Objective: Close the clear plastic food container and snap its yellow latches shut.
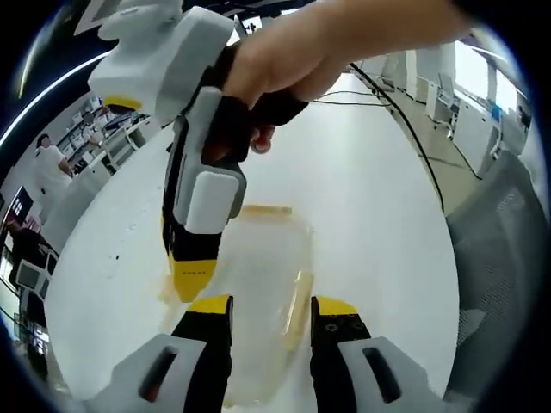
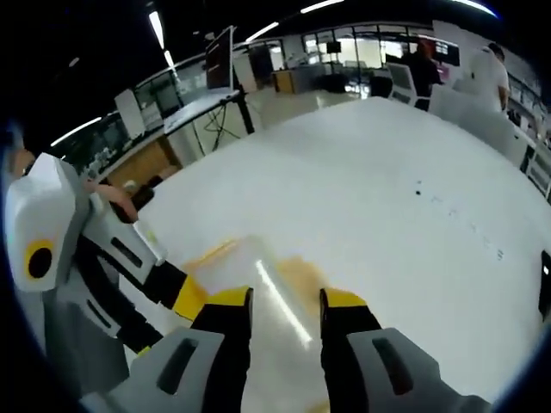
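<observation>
The clear plastic food container with yellow latches [image 1: 263,284] is lying on the white table [image 1: 379,206], lid apparently already down, directly ahead of the left gripper [image 1: 271,314], whose yellow-tipped jaws are standing parted on either side of the container's near end, probably to steady it. The right gripper [image 1: 191,267], held in a person's hand [image 1: 301,52], is pointing its yellow tips down at the container's side edge, probably at a latch. In the right gripper view its jaws are parted over the container [image 2: 258,284], clamping nothing.
</observation>
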Available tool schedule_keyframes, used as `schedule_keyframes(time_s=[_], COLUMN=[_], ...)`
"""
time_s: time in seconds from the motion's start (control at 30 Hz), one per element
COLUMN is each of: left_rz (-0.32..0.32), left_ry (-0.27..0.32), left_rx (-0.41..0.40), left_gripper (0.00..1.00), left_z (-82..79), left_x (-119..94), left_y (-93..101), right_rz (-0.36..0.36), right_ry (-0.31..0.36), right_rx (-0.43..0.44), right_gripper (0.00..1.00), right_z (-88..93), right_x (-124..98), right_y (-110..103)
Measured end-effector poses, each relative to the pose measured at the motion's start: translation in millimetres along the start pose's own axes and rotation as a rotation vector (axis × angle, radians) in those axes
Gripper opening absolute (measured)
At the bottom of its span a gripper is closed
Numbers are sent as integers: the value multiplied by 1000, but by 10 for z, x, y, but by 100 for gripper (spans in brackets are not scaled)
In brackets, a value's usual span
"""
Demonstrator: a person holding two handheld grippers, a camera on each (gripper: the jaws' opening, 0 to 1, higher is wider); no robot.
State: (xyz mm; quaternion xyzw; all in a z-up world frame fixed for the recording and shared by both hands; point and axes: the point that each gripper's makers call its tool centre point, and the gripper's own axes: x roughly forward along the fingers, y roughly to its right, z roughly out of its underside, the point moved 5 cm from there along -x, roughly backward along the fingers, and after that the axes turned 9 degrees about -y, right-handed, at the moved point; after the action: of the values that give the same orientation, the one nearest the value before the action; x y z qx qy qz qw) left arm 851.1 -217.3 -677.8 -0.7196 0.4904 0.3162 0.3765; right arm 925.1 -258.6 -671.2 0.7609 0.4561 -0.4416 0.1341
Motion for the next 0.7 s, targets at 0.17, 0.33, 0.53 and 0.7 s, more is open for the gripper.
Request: schedule_keyframes(time_s=[0.17, 0.33, 0.53, 0.7], left_rz=[-9, -19, -26, -29], left_ry=[-5, -9, -9, -9], left_rx=[23, 36, 54, 58], left_gripper=[29, 29, 30, 30], left_z=[4, 1, -10, -6], left_x=[5, 7, 21, 21], left_y=[1, -1, 6, 7], right_rz=[-19, -72, -110, -124], right_ry=[-10, -47, -129, -181], right_rx=[4, -39, -121, -213], right_gripper=[27, 30, 30, 31], right_z=[3, 10, -8, -28], right_x=[7, 17, 33, 82], right_y=[2, -31, 18, 26])
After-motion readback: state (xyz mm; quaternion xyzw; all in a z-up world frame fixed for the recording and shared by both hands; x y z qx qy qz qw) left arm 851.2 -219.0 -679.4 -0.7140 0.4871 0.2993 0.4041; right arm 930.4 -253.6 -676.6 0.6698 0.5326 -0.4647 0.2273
